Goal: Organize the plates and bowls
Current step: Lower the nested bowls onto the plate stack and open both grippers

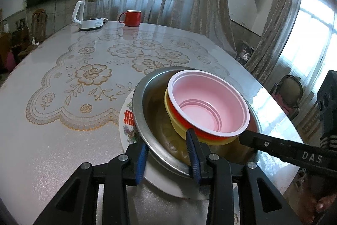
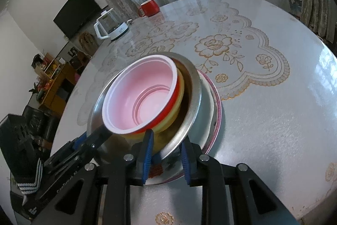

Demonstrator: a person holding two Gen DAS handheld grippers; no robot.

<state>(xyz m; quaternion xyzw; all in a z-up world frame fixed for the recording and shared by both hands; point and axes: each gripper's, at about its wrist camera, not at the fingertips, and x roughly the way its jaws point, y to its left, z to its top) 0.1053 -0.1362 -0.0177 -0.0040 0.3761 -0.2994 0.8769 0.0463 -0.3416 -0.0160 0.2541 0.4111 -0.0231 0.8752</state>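
Holding the stack steady | my left claw and right claw each sit half open around the metal bowl rim at 6 o'clock, maybe gripping | pink bowl nested inside, plate underneath on table | stacking looks nearly done.

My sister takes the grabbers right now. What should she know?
Left gripper: fingers straddle the metal bowl's near rim; whether it is clamped, I cannot tell.
Right gripper: the same on the other side of that rim.
Stack: pink bowl nested in a yellow bowl, inside the metal bowl, on a flowered plate, near the table's edge.
Done: dishes look stacked.
Left: probably move or straighten the stack.
Red mug and kettle stand at the far side.
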